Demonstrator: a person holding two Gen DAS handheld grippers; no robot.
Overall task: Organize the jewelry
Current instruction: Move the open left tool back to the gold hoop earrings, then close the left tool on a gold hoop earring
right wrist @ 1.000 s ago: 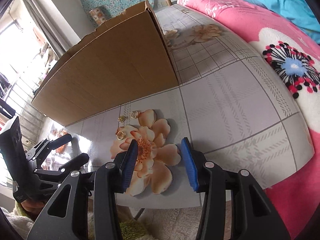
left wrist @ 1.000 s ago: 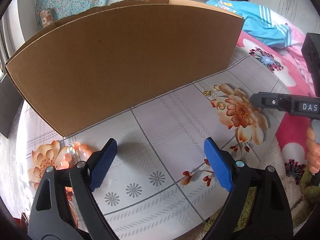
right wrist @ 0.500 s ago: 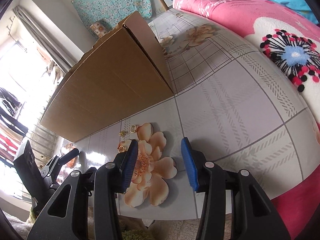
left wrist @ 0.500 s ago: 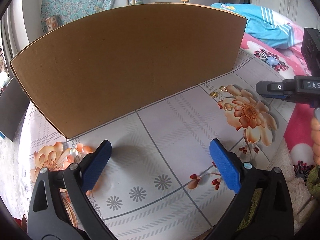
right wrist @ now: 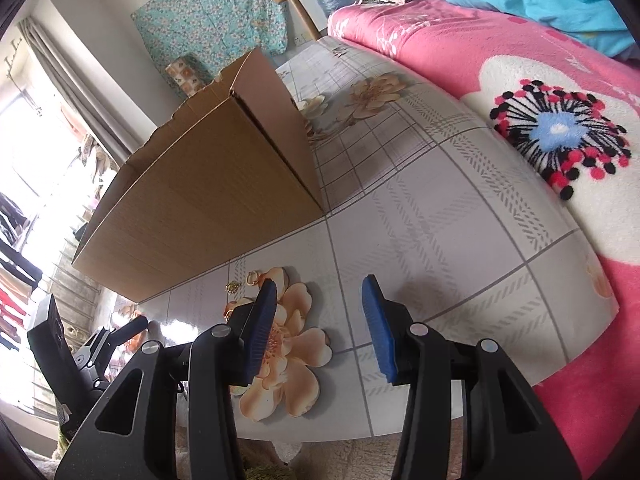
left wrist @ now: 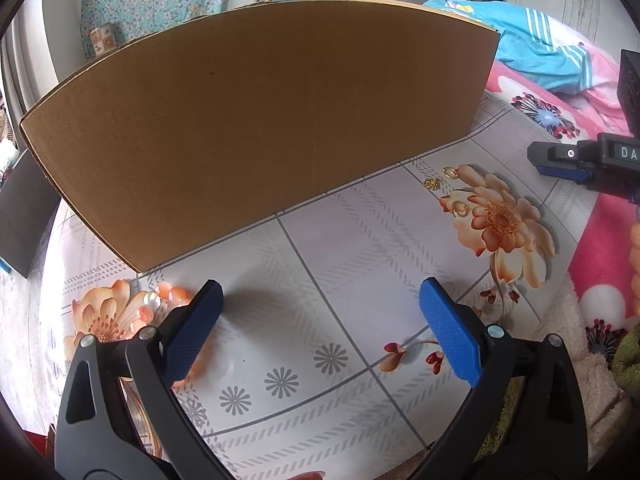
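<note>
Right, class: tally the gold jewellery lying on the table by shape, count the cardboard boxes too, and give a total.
Gold loop-shaped pieces: 2
Small gold cluster piece: 1
Cardboard box: 1
Total: 4

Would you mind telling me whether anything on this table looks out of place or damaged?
Yes. Small gold jewelry pieces lie loose on the tablecloth near the printed flower, beside the cardboard box rather than in any container. The box's top edge looks roughly torn and jagged in the right wrist view. Nothing appears spilled.
</note>
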